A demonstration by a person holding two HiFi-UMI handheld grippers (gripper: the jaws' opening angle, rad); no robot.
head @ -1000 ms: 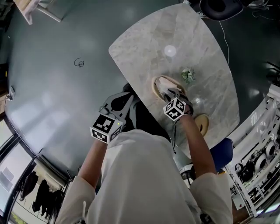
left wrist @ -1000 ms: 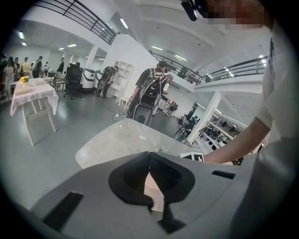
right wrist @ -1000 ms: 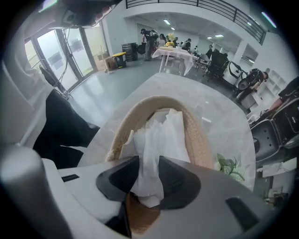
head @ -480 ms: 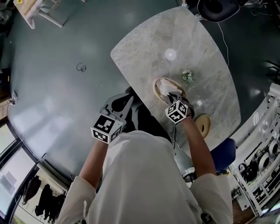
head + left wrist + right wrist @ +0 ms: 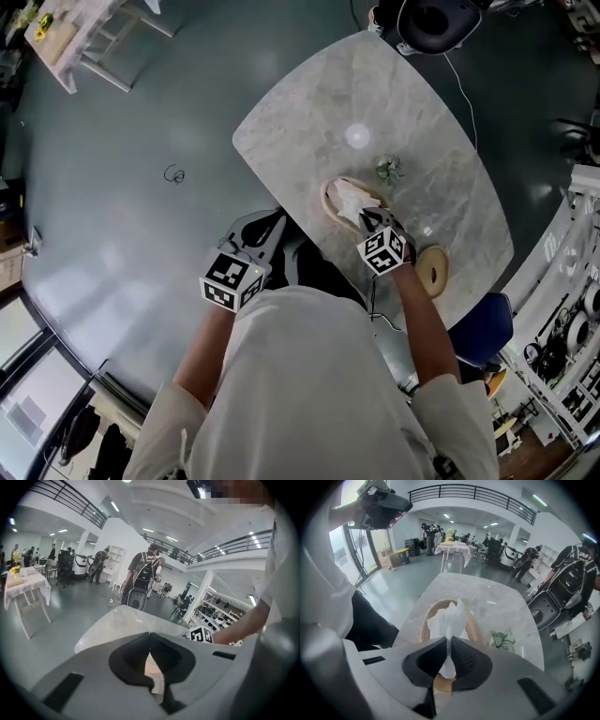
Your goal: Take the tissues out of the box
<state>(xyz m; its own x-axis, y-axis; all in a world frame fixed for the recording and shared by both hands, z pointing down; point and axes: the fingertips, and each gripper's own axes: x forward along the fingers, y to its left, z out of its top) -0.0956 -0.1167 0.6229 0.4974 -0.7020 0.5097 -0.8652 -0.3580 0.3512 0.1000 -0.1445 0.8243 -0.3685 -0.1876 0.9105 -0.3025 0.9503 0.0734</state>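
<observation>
Whereas it gaped a second ago, right tool point(image 5: 448, 643) now clenched on tissue point(image 5: 448, 617) from box point(image 5: 474, 627); left tool point(image 5: 150, 636) closed.

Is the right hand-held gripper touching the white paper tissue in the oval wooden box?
Touching. The right gripper view shows the right hand-held gripper with jaws pinched shut on the white paper tissue rising from the oval wooden box.

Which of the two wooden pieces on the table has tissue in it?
The oval box right ahead of the right tongs, which pinch its white tissue. The smaller wooden ring near the table edge shows no tissue.
</observation>
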